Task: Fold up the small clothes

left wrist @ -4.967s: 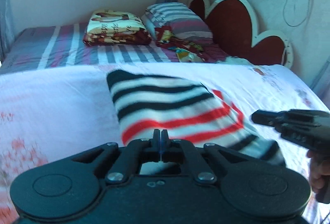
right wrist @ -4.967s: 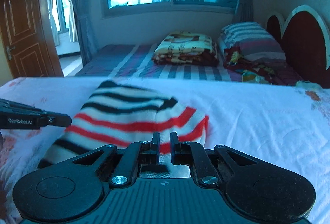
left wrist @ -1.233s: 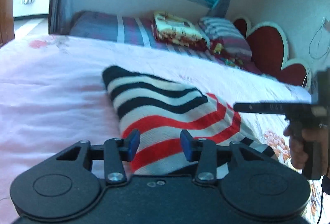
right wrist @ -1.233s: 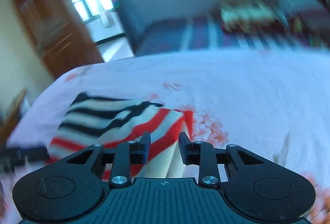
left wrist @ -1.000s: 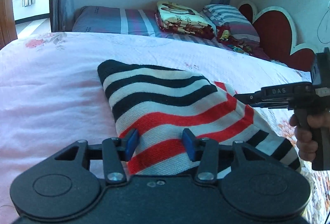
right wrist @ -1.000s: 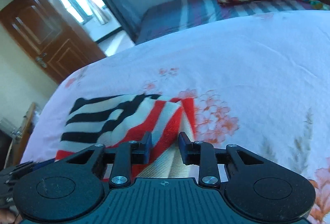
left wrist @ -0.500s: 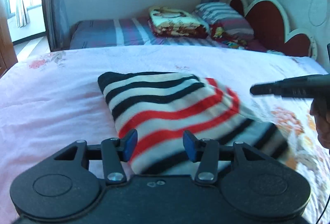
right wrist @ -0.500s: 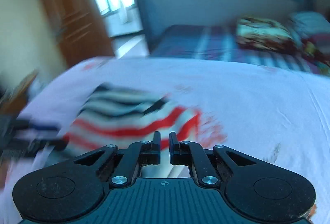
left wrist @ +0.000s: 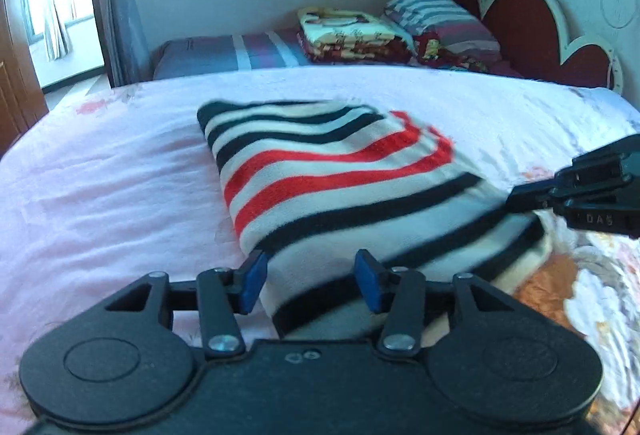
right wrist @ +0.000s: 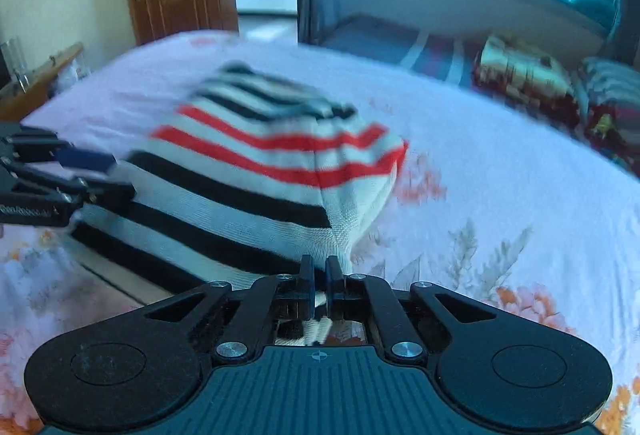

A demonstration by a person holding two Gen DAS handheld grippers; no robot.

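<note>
Two grippers at the striped sweater (left wrist: 340, 187), lying folded on the bedsheet (left wrist: 100, 187) ahead of both. Right gripper (right wrist: 319, 277) pinches near corner w/ jaws nearly closed (prob. to lift it for next fold); left gripper (left wrist: 310, 281) spread wide, straddling near edge, holding nothing.
</note>
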